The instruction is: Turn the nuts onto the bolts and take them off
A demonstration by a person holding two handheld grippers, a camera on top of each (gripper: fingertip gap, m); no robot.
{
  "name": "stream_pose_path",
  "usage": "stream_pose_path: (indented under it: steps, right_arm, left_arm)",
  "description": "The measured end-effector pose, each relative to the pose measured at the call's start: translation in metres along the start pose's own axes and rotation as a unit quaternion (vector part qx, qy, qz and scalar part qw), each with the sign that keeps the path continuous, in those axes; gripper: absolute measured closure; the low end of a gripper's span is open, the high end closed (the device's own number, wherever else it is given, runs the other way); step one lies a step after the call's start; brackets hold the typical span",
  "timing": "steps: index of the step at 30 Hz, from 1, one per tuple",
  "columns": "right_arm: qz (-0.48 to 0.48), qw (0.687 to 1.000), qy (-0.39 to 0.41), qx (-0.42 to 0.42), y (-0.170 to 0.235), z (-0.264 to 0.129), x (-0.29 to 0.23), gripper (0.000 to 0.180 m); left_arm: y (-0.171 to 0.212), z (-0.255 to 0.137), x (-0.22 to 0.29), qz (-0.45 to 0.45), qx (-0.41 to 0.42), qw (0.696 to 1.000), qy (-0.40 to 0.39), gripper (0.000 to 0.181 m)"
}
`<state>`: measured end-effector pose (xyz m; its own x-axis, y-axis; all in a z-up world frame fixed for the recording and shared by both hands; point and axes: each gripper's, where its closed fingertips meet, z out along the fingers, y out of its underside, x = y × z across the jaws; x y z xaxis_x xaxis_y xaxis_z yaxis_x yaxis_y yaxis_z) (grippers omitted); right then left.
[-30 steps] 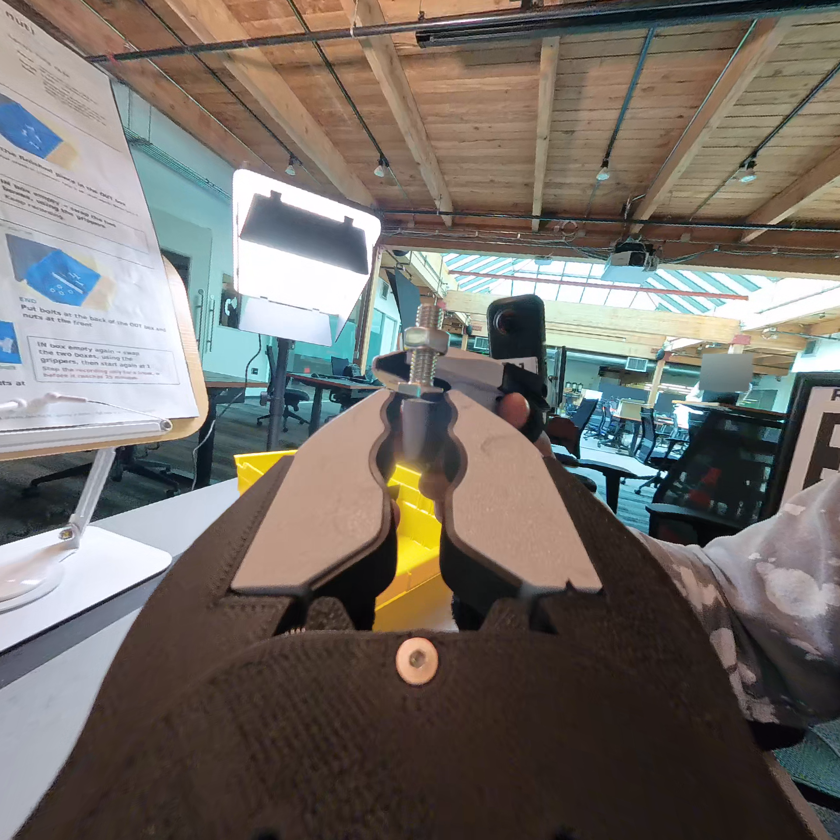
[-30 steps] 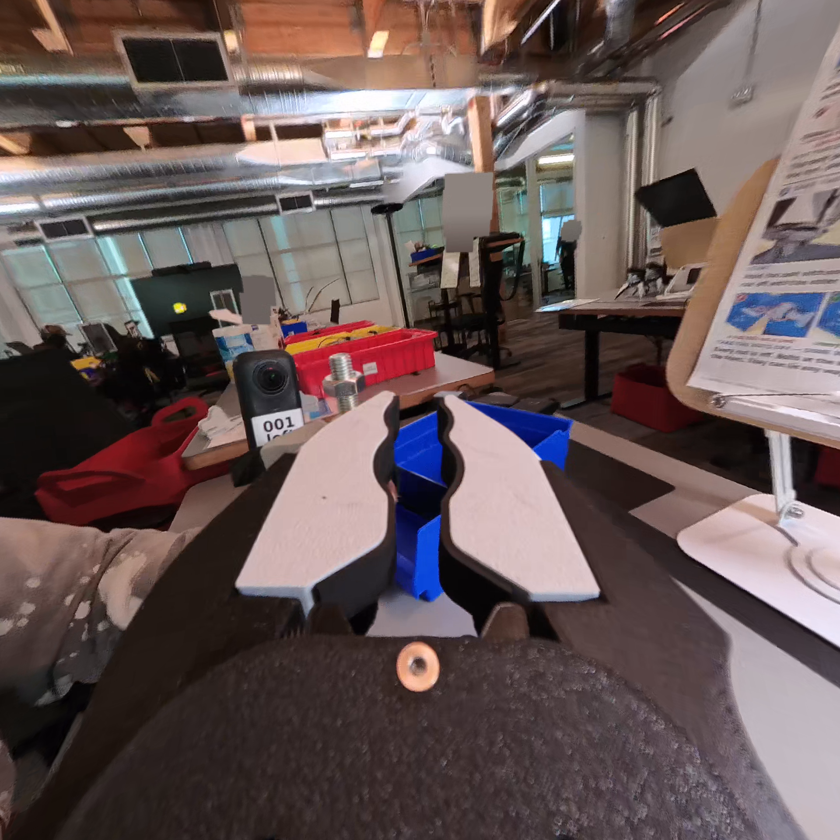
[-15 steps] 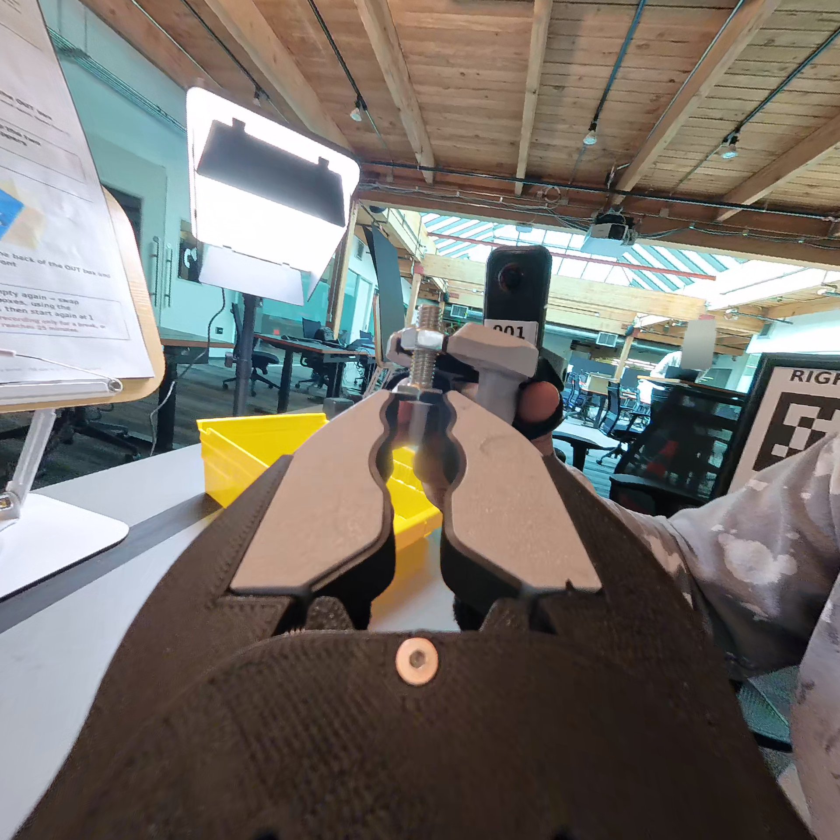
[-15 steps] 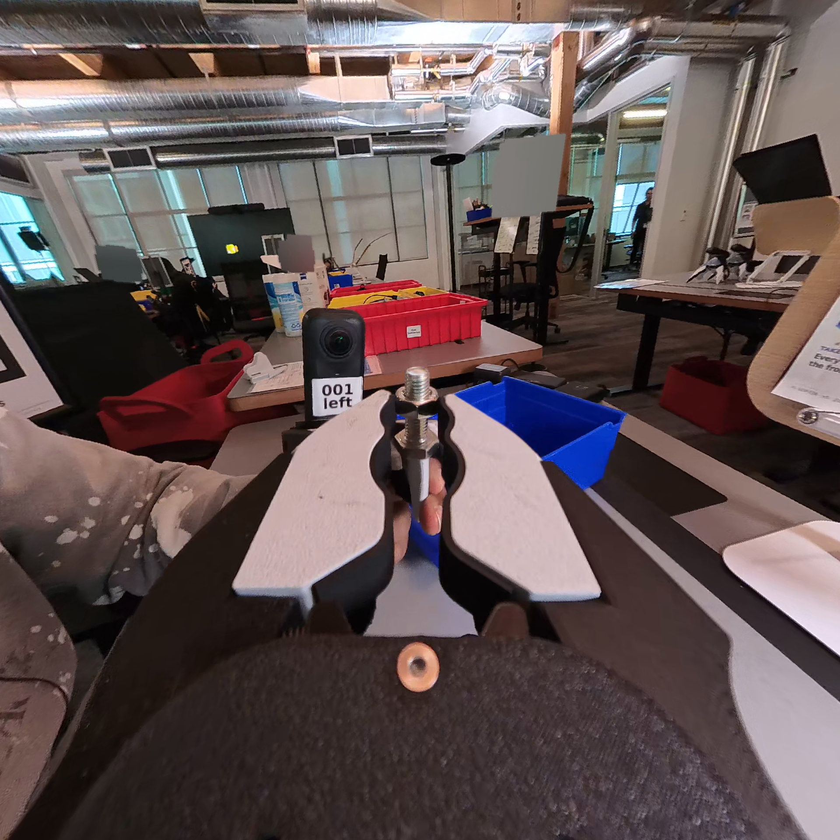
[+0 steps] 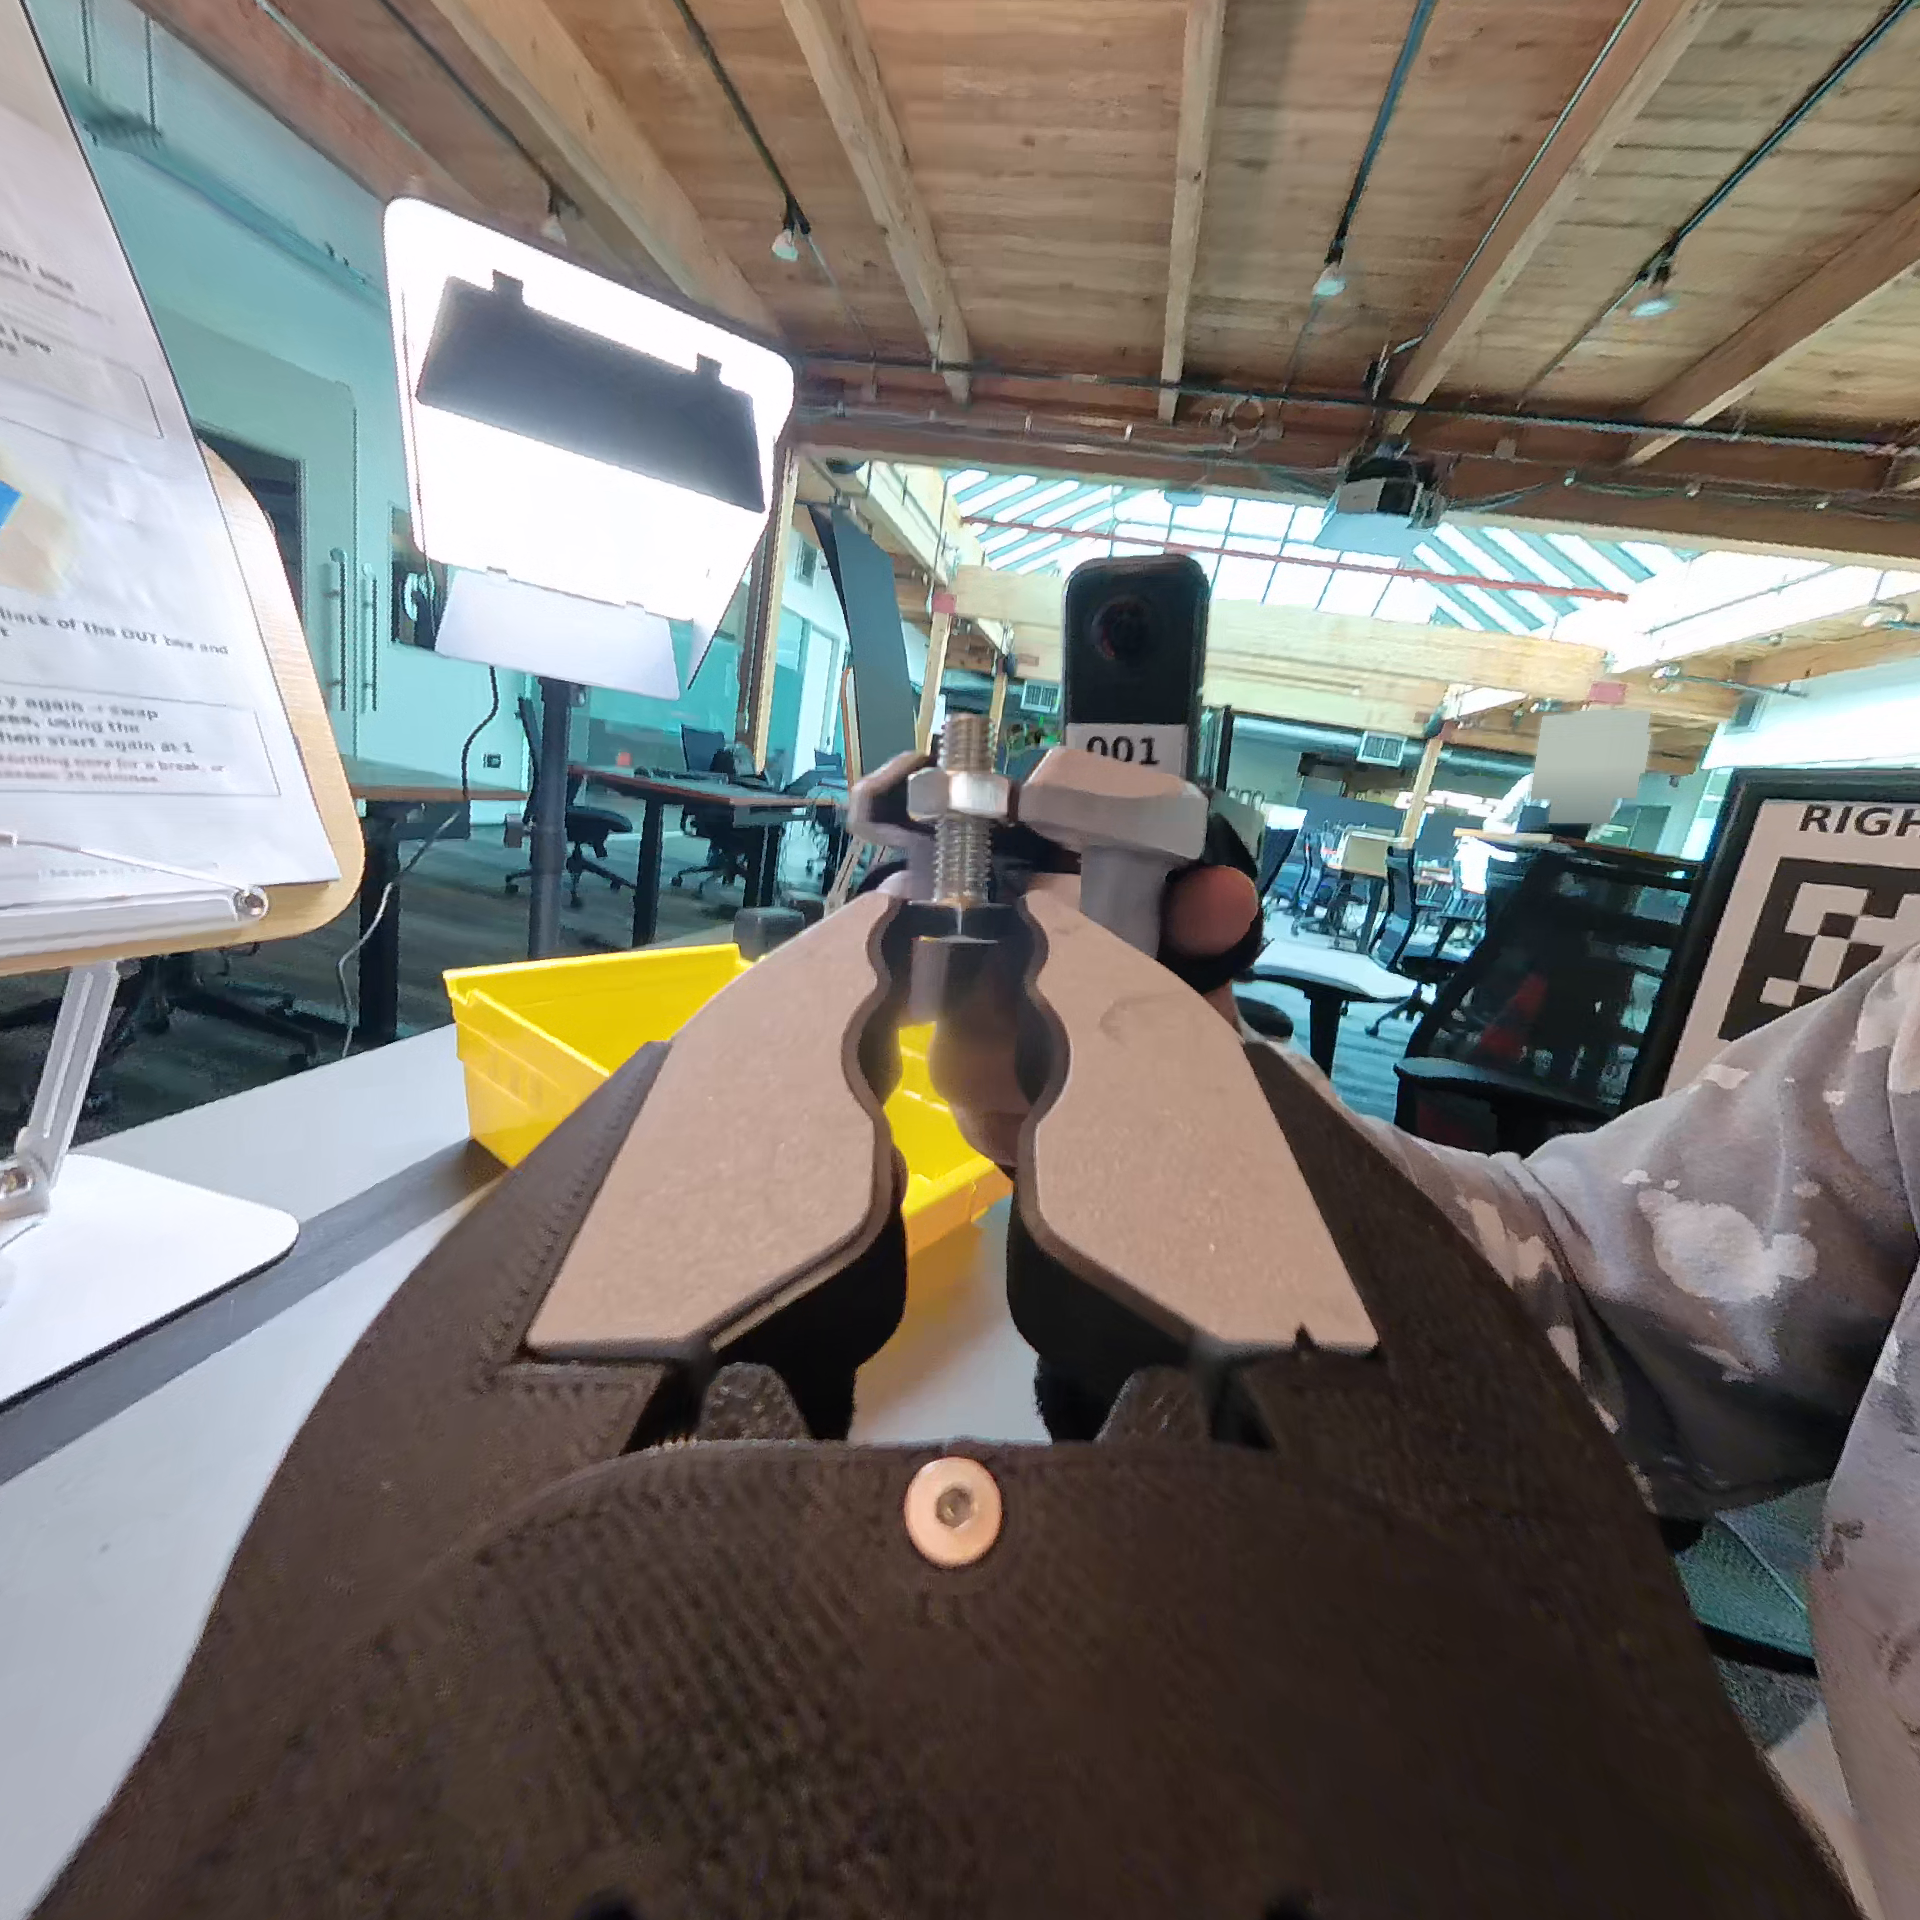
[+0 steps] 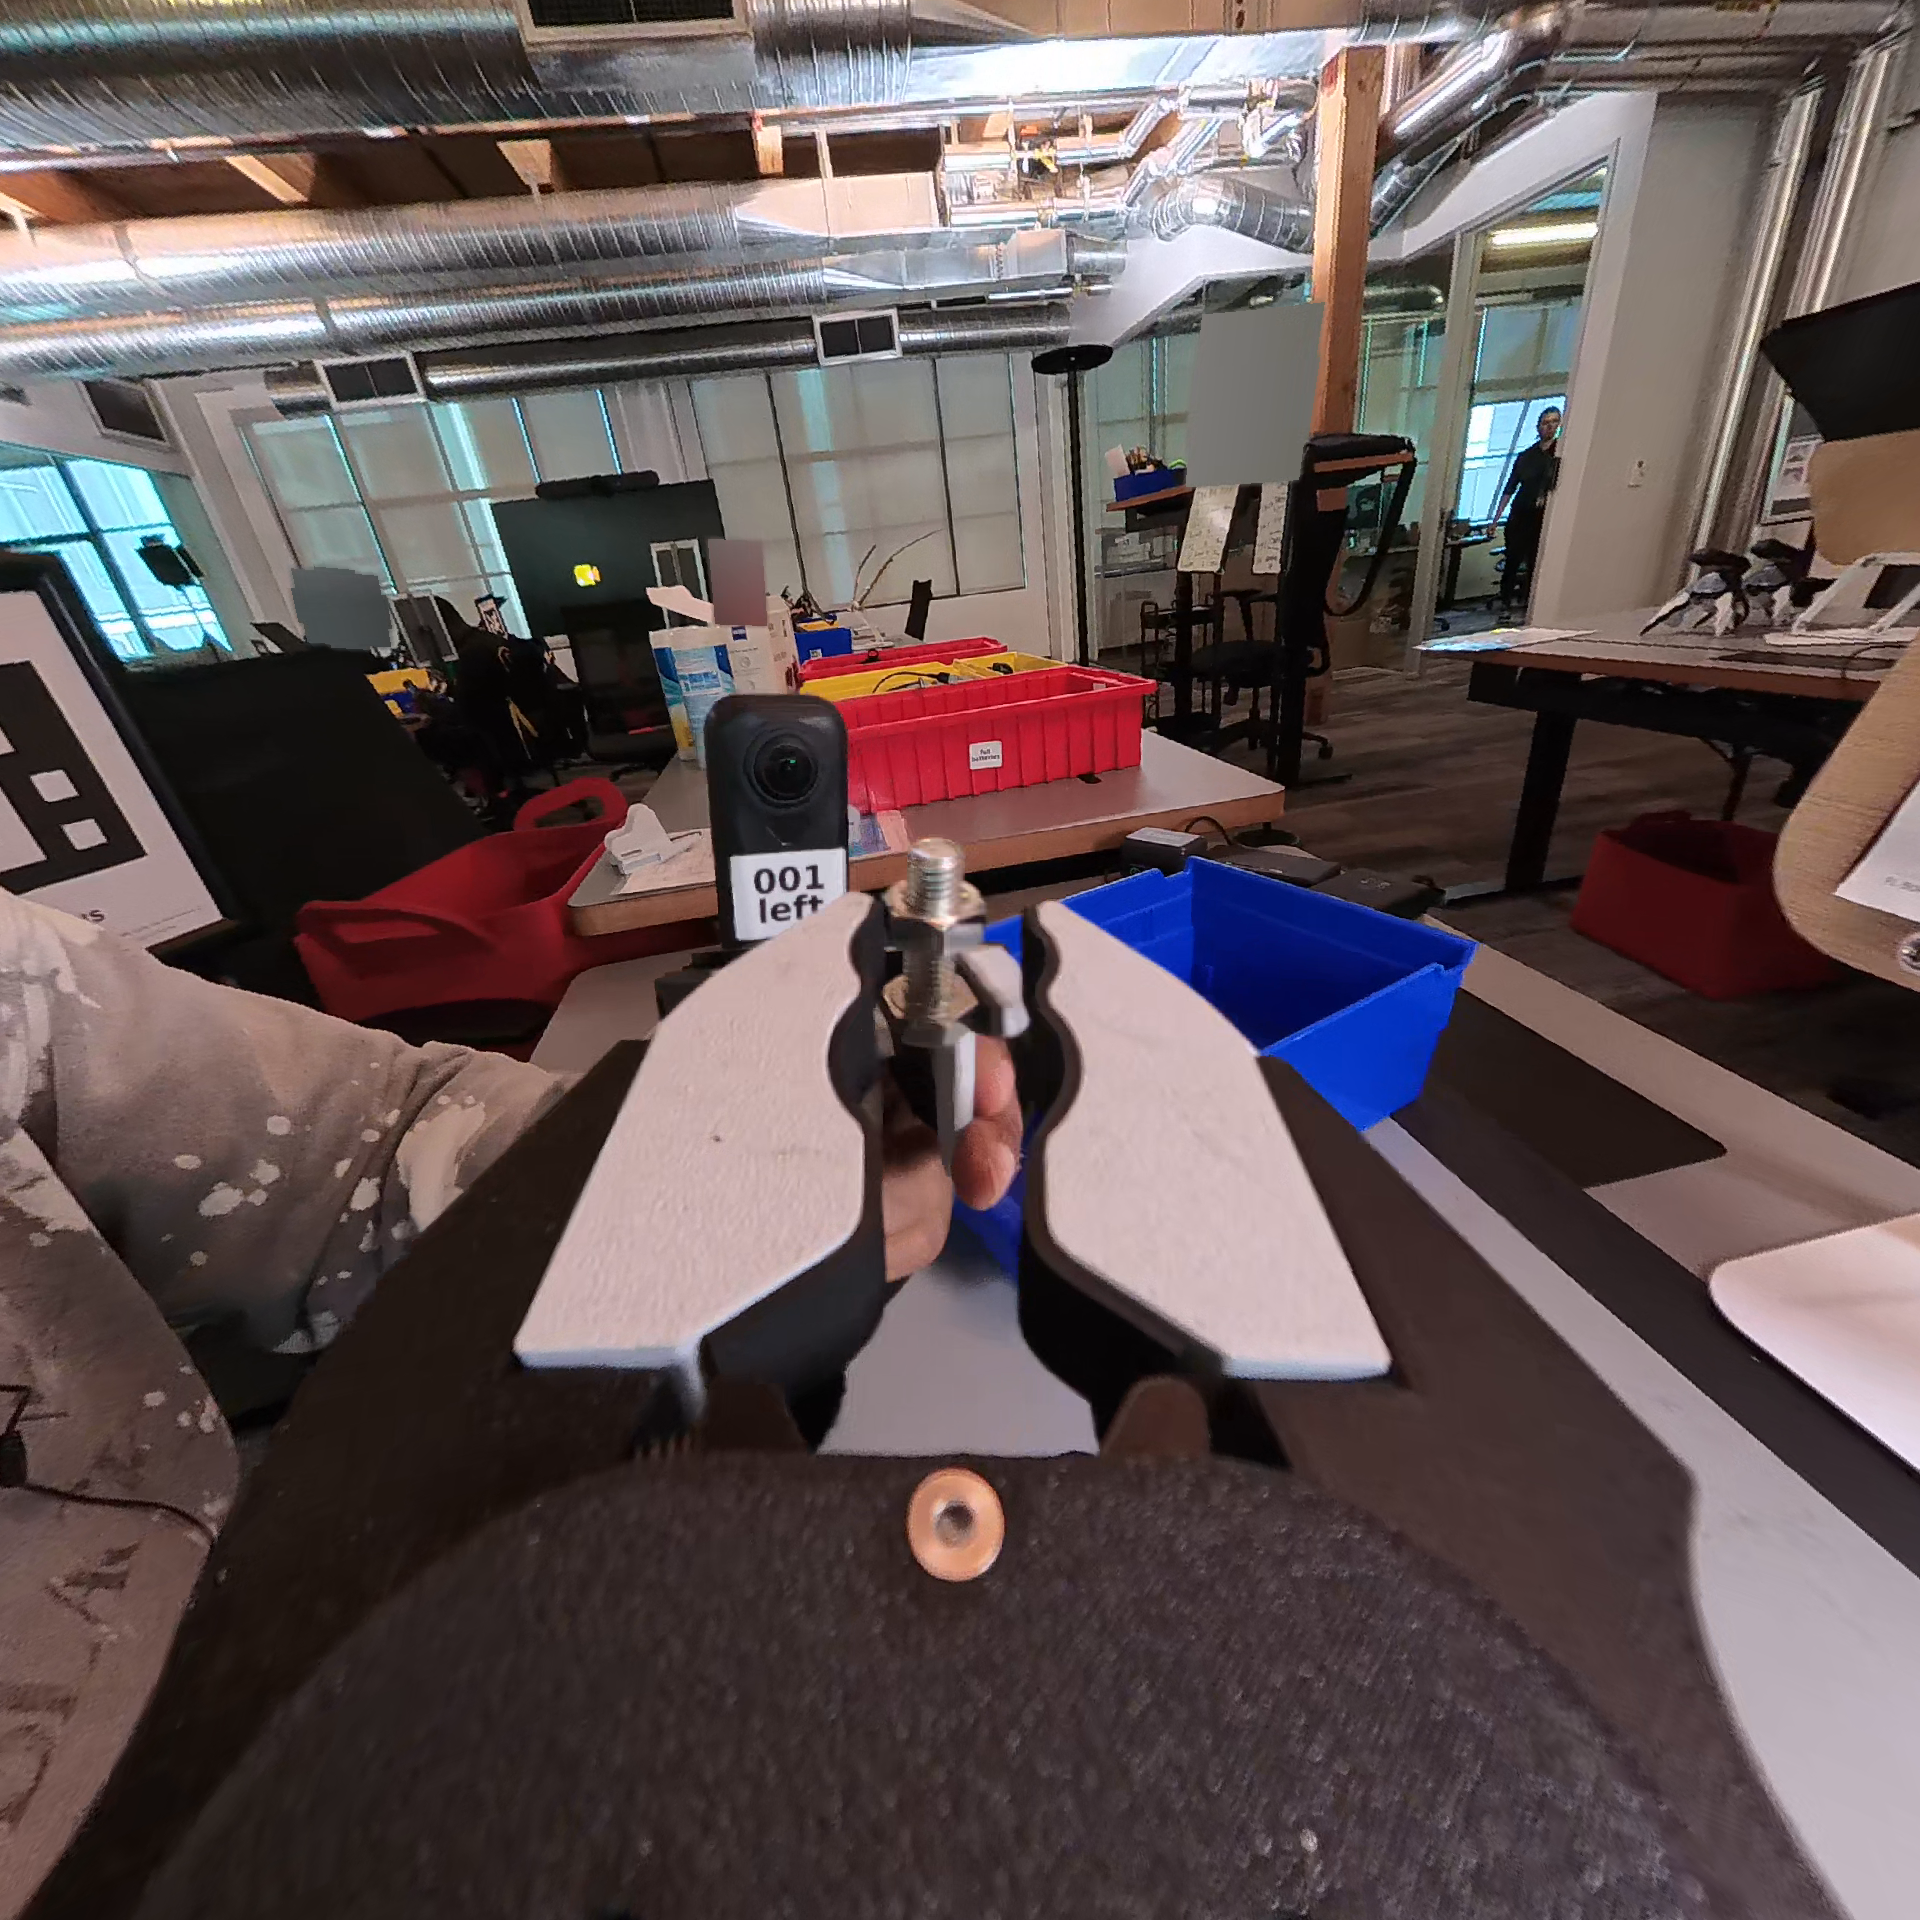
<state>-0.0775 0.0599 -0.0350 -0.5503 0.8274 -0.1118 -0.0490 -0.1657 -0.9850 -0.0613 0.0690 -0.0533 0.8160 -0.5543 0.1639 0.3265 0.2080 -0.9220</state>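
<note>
A steel bolt (image 5: 958, 873) stands upright above the table. My left gripper (image 5: 954, 935) is shut on its head. A steel nut (image 5: 954, 798) sits on the thread just below the tip. My right gripper (image 5: 954, 805) faces me with one finger on each side of the nut. In the right wrist view my right gripper (image 6: 951, 925) is level with the nut (image 6: 932, 916). Its left finger touches the nut and a small gap shows at its right finger. The bolt (image 6: 932, 966) and my left gripper (image 6: 935, 1023) show between the jaws.
A yellow bin (image 5: 582, 997) stands on the grey table (image 5: 208, 1455) behind my left gripper. A blue bin (image 6: 1299, 966) stands behind my right gripper. An instruction sheet on a stand (image 5: 125, 623) is at the left. A black-and-white marker board (image 5: 1818, 935) is at the right. Both grippers' tips are close together, under 4 cm apart.
My right gripper swung from beside the bolt to face it and now has the nut between its jaws. My left gripper kept hold of the bolt and turned a little to the right.
</note>
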Motion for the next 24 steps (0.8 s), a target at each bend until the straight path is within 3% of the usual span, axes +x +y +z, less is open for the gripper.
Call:
stream_pose_path:
  steps: [2,3,5,11,14,15,16,18,24]
  right_arm:
    - [0.006,1.000,0.008,0.008,-0.005,-0.006,0.006,0.150]
    - [0.011,0.999,0.044,0.019,-0.009,-0.011,0.020,0.166]
    - [0.019,0.996,0.074,0.042,-0.016,-0.022,0.034,0.172]
    - [0.001,1.000,0.024,0.019,-0.009,-0.005,0.006,0.149]
    - [-0.004,1.000,0.027,0.010,-0.005,0.001,0.003,0.149]
    - [-0.002,0.999,0.028,0.015,-0.007,0.000,0.004,0.152]
    - [0.006,0.999,0.046,0.020,-0.009,-0.004,0.012,0.168]
    - [0.004,0.997,0.070,0.030,-0.012,-0.013,0.024,0.169]
    - [-0.001,0.999,0.029,0.018,-0.008,0.002,0.001,0.149]
  left_arm:
    - [-0.006,-0.002,0.002,-0.006,0.020,1.000,0.005,0.163]
    - [-0.010,-0.003,0.003,-0.008,0.029,0.999,0.013,0.162]
    - [-0.012,-0.004,0.003,0.001,0.026,1.000,0.008,0.162]
    - [-0.004,-0.002,-0.004,-0.001,0.017,1.000,-0.012,0.162]
    - [-0.004,-0.002,-0.001,0.006,0.020,1.000,-0.010,0.162]
    - [-0.006,-0.003,-0.002,0.005,0.025,1.000,-0.013,0.163]
    - [-0.011,-0.005,-0.002,0.001,0.039,0.999,-0.006,0.163]
    - [-0.017,-0.007,-0.001,0.007,0.045,0.999,-0.006,0.162]
    - [-0.008,-0.005,-0.005,0.008,0.029,0.999,-0.017,0.162]
